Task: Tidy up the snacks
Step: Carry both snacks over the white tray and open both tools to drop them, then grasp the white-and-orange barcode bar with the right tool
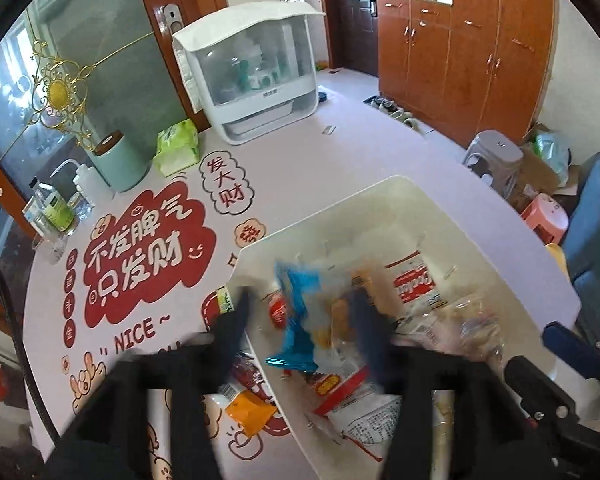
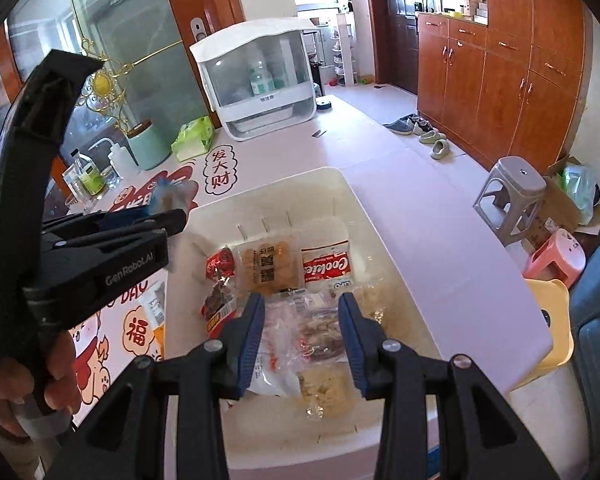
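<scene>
The blue snack packet (image 1: 296,320) hangs between the left gripper (image 1: 300,312)'s wide-apart jaws, long axis running 12 to 6, over the white bin (image 1: 404,200). The right gripper (image 2: 302,336)'s jaws stand apart around a clear packet (image 2: 300,340) in the bin; can't tell if they're pinching it.

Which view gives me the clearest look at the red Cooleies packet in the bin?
The right wrist view: the Cooleies packet lies flat, sharp and unobstructed against the white bin far wall. In the left wrist view the same packet is motion-blurred and partly hidden behind other snacks.
</scene>
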### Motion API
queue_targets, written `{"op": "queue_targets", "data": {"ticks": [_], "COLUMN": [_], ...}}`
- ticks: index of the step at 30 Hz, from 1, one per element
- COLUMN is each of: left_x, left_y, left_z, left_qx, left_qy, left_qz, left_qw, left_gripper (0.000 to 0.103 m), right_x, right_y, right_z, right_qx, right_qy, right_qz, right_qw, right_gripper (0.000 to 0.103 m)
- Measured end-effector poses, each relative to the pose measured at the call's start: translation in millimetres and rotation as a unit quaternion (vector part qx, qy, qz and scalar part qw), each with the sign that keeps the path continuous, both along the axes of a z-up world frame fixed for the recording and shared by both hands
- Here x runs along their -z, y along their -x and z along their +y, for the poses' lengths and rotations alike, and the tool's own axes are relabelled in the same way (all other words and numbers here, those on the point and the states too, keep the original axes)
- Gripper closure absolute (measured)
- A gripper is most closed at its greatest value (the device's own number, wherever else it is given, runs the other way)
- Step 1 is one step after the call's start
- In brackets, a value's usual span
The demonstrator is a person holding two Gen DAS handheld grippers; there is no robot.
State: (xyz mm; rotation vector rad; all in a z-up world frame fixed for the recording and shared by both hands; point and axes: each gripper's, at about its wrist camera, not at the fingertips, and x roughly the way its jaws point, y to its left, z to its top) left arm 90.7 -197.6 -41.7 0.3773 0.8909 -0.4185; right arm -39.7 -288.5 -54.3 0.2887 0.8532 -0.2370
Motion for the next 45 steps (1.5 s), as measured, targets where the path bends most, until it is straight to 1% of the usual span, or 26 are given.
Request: {"op": "queue_targets", "data": {"ticks": [1,2,6,10,20,25,31,36,40,42,45], "left_x": [0.0,-0.7,0.9,4.1,4.3,-1.0,-18.3,-30.0,-30.0,-26.8,-18.1], "left_y": [0.4,1.4,3.7,4.4,7.6,1.9,-11.8,-23.1,-31.3,-34.7,-39.8], "left_z": [1.8,4.0,8.8,17.6,48.1,76.1,126.3,169.7,200.4,212.8,227.2], "left_qx": [-0.006,-0.008,-0.006,-0.011,-0.028,-0.049,-0.091,-0.122,-0.142,-0.150,-0.149], "left_qy": [-0.002,-0.002,-0.015,-0.017,-0.023,-0.020,-0.004,0.000,0.001,-0.001,-0.004], "left_qz": [-0.006,-0.014,-0.017,-0.009,-0.003,-0.004,-0.012,-0.024,-0.027,-0.024,-0.014], "left_qw": [1.0000,0.9999,0.9997,0.9998,0.9993,0.9986,0.9957,0.9923,0.9895,0.9885,0.9887], "left_gripper": [0.019,0.016,0.016,0.016,0.016,0.016,0.016,0.016,0.016,0.016,0.016], "right_x": [0.5,0.9,1.6,3.5,3.1,1.9,-3.0,-8.8,-10.6,-7.4,2.8], "right_y": [0.1,0.3,0.7,1.6,-0.4,-2.8,-8.9,-15.9,-25.7,-32.7,-43.9], "right_z": [0.2,-0.1,1.7,5.2,26.8,42.4,66.3,88.5,113.8,129.5,151.2], "right_qx": [0.002,0.003,0.004,0.004,-0.009,-0.023,-0.043,-0.069,-0.097,-0.116,-0.138], "right_qy": [0.000,-0.002,0.001,0.000,-0.001,-0.001,-0.007,-0.009,-0.013,-0.016,-0.022], "right_qz": [0.002,0.002,-0.001,0.000,0.000,0.001,-0.007,-0.019,-0.023,-0.019,-0.010], "right_qw": [1.000,1.000,1.000,1.000,1.000,1.000,0.999,0.997,0.995,0.993,0.990], "right_gripper": [0.062,0.060,0.056,0.055,0.055,0.055,0.055,0.055,0.055,0.055,0.055]}}
